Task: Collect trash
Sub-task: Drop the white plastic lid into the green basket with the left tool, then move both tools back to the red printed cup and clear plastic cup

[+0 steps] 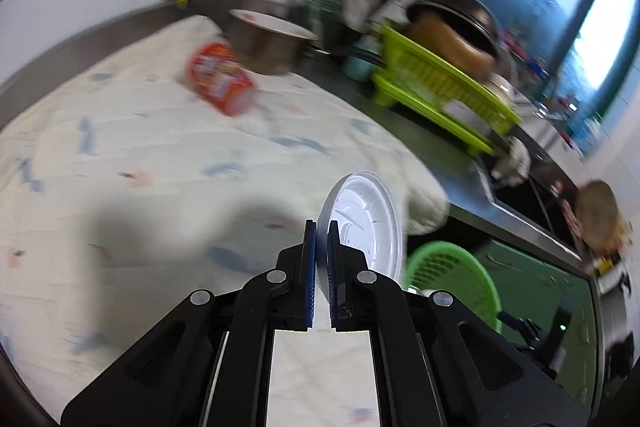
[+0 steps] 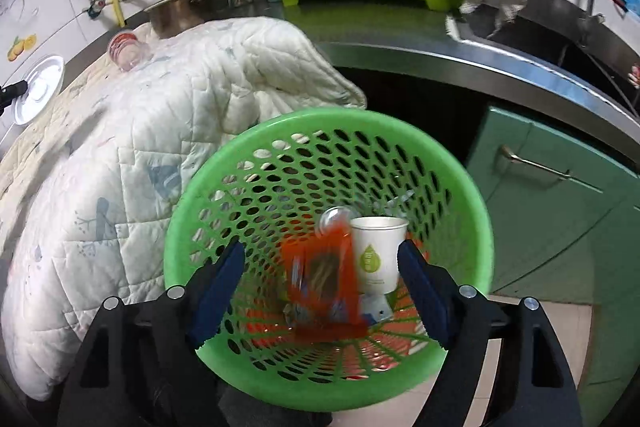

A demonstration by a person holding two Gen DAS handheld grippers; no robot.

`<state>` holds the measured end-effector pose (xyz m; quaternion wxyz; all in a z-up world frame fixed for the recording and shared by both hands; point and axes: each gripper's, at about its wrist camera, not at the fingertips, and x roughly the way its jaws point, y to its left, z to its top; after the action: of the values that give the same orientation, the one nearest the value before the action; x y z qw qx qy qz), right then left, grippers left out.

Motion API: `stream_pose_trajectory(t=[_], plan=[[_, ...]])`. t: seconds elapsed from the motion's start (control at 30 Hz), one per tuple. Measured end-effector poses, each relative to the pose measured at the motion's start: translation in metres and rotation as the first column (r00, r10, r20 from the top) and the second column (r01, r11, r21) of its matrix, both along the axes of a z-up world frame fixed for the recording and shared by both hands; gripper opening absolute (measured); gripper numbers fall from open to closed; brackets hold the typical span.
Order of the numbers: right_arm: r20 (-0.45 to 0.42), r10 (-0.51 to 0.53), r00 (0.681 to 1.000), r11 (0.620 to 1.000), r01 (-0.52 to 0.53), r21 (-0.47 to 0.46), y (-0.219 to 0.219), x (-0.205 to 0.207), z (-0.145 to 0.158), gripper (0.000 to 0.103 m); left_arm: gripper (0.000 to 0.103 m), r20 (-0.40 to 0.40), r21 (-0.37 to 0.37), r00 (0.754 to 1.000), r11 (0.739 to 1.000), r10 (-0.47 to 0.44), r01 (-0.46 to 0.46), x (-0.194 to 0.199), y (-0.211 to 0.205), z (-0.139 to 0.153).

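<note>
Lid point(image 1: 366, 223) sits edge-on in the left tongs point(image 1: 322, 239), pads nearly shut and pinching its rim, so the white plastic disc stands upright and clears the quilt point(image 1: 160, 155) covering the bench; likely held that way because a thin flat lid is only grippable by its edge. Right tongs point(image 2: 322, 267) are spread wide with nothing between the pads, parked directly over the green basket point(image 2: 460, 171), which stands on the floor just off the bench's front edge beside the cabinet door point(image 2: 560, 211). Orange packet point(image 2: 324, 279) looks motion-blurred inside the basket, probably just dropping in, which would explain the wide-open pads; paper cup point(image 2: 378, 251) already stands upright in there next to it. Red snack cup point(image 1: 220, 83) lies on its side on the quilt near the bench's back edge, close to the steel pot point(image 1: 268, 45), uncollected. Judgement: lid goes in the basket next, then the red cup. Risk: lid slipping from a rim-only pinch.
</note>
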<state>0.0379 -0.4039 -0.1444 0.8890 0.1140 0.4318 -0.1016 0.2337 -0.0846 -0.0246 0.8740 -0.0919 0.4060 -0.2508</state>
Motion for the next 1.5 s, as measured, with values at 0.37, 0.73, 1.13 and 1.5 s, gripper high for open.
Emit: stream_pose_trajectory(t=[0.37,0.73,1.13,1.5], plan=[[0.079,-0.035,0.996,0.999,0.033,0.029,-0.016,-0.032,0.024,0.081,0.004,-0.041,0.013,0.983,0.984,-0.179,0.18,-0.026,-0.104,-0.018],[0.118,-0.059,0.991,0.997,0.054,0.048,-0.023,-0.052,0.035,0.082,0.005,-0.12,0.107,0.953,0.951,-0.277,0.29,-0.04,-0.183,-0.065],[0.136,-0.047,0.99,0.998,0.042,0.04,-0.02,-0.051,0.043,0.082,0.031,-0.218,0.086,0.924,0.937,-0.313,0.338,-0.045,-0.207,-0.104],[0.16,0.016,0.987,1.0,-0.018,0.011,-0.004,-0.032,0.059,0.082,0.055,-0.151,0.087,0.954,0.958,-0.258,0.272,-0.033,-0.172,-0.072]])
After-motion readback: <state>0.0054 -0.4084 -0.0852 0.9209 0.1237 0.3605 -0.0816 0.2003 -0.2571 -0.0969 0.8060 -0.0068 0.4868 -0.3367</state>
